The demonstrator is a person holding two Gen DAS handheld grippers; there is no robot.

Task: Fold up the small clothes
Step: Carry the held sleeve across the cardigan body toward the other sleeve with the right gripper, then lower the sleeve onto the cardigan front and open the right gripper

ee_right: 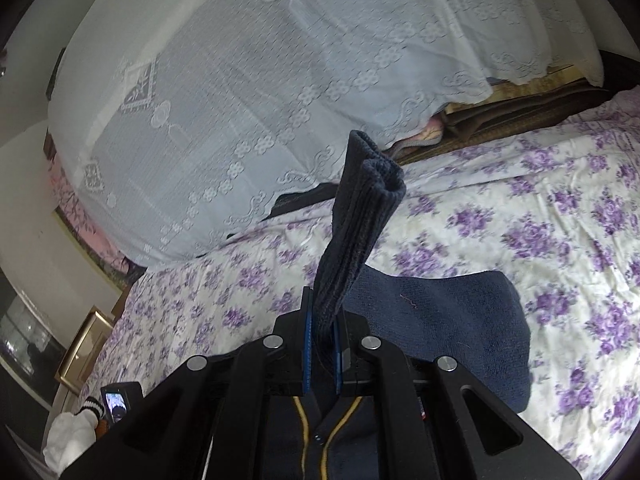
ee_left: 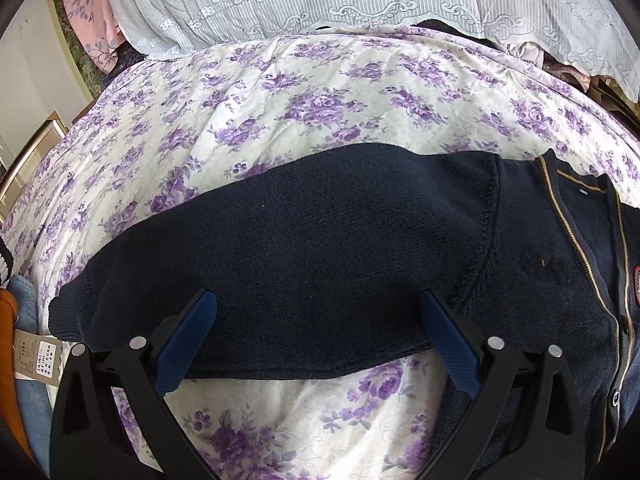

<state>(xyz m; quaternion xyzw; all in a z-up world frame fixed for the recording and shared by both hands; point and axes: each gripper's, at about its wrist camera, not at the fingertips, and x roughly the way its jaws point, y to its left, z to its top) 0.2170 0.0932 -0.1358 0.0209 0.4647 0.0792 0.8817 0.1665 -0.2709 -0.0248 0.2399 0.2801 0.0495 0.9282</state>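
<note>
A navy cardigan (ee_left: 340, 248) lies spread on a bed (ee_left: 320, 92) covered in a white sheet with purple roses. My left gripper (ee_left: 316, 316) hangs over one sleeve, jaws wide apart, blue pads on either side of the knit without pinching it. My right gripper (ee_right: 322, 328) has its jaws clamped on the other sleeve (ee_right: 356, 220), whose ribbed cuff sticks up above the bed. White lace cloth (ee_right: 260, 92) covers a pile at the far side of the bed.
</note>
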